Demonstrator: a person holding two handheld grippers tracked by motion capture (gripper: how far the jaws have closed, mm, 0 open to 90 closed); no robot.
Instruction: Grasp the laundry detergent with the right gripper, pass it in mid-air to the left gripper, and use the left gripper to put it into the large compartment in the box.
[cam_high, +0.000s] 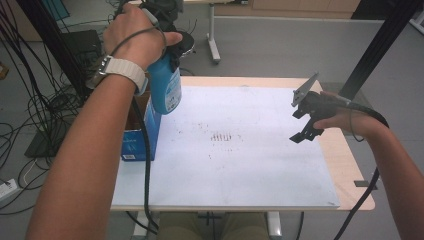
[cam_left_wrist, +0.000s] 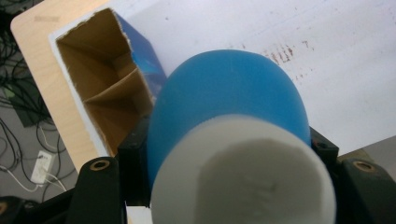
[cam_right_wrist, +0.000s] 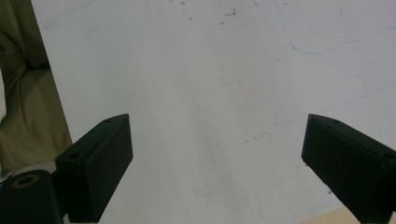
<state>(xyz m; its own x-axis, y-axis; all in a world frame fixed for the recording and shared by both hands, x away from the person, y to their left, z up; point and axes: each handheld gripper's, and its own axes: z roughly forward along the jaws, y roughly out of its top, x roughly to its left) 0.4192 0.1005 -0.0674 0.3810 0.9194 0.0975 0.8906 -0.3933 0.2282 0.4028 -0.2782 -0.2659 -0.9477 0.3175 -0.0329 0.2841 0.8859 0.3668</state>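
Note:
A blue bottle (cam_high: 165, 90) with a white cap (cam_left_wrist: 243, 172) hangs upright in the air over the table's left side, above an open blue cardboard box (cam_high: 142, 135). My left gripper (cam_high: 170, 54) is shut on the bottle's upper part; in the left gripper view the black jaws press both sides of the blue body (cam_left_wrist: 229, 88). The box (cam_left_wrist: 107, 93) shows a brown inside with a divider. My right gripper (cam_high: 305, 125) hovers over the right side of the white sheet (cam_high: 240, 165). It is open (cam_right_wrist: 224, 158) with nothing between its fingers.
The white sheet covers most of a wooden table (cam_high: 350, 165) and carries dark smudges (cam_high: 222, 136) near its middle. Cables (cam_high: 30, 115) lie on the floor at the left. A black frame post (cam_high: 380, 45) rises at the back right.

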